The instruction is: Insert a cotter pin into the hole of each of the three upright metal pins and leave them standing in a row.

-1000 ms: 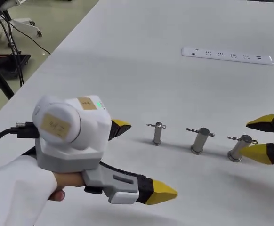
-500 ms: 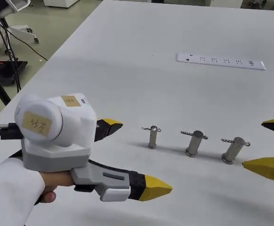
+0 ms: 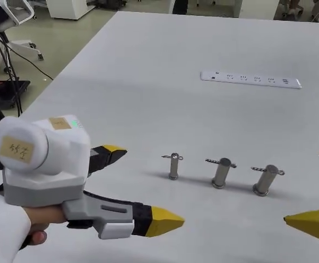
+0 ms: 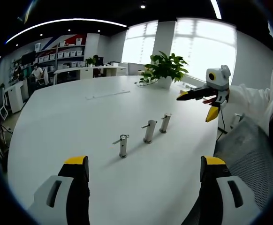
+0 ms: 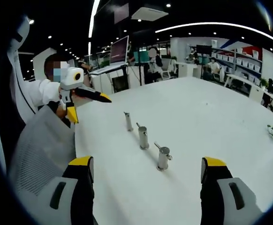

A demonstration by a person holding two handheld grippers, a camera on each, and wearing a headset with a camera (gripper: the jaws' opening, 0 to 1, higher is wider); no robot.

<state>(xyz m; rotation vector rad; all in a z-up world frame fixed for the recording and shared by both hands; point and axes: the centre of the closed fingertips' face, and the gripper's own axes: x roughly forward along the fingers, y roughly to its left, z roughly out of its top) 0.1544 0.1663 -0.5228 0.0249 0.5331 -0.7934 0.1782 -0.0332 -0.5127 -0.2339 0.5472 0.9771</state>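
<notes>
Three upright metal pins stand in a row on the white table: the left pin (image 3: 174, 166), middle pin (image 3: 221, 172) and right pin (image 3: 265, 179). A cotter pin (image 3: 220, 163) runs through the top of each. My left gripper (image 3: 143, 186) hangs open, left of the row and clear of it. My right gripper (image 3: 317, 189) stays open to the right of the row, holding nothing. The left gripper view looks along the row (image 4: 149, 131) between its own jaws (image 4: 144, 161). In the right gripper view the row (image 5: 143, 136) lies ahead of the open gripper (image 5: 147, 162).
A white power strip (image 3: 250, 80) lies flat at the far side of the table. The table's left edge (image 3: 50, 90) drops to the floor, with stands and cables there. A potted plant (image 4: 164, 70) stands at the table's far end.
The right gripper has drawn back to the right, away from the right pin. The left gripper has moved left, away from the row. The pins stand as before.
</notes>
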